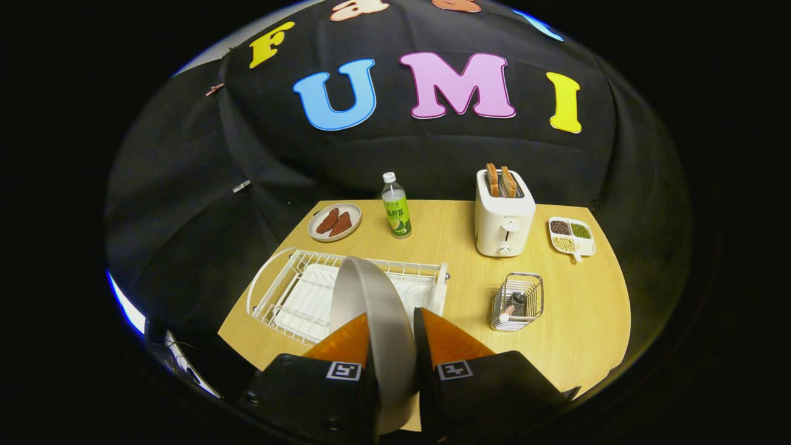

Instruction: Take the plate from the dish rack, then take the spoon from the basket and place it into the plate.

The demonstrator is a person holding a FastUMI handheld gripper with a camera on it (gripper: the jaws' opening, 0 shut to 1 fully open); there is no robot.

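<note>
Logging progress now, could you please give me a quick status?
Gripper shut on grey plate, held on edge above dish rack. Spoon in wire basket. Nothing between.

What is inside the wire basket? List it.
The basket holds the spoon, its pale end poking up; the rest is hidden by wires. The gripper grips the plate.

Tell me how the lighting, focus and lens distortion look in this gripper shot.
Gripper view: the table is evenly lit against a dark surround; fisheye bends its far edge into a curve. The plate, held on edge between the fingers of the gripper, looks large and slightly soft, while the toaster and bottle stay sharp.
</note>
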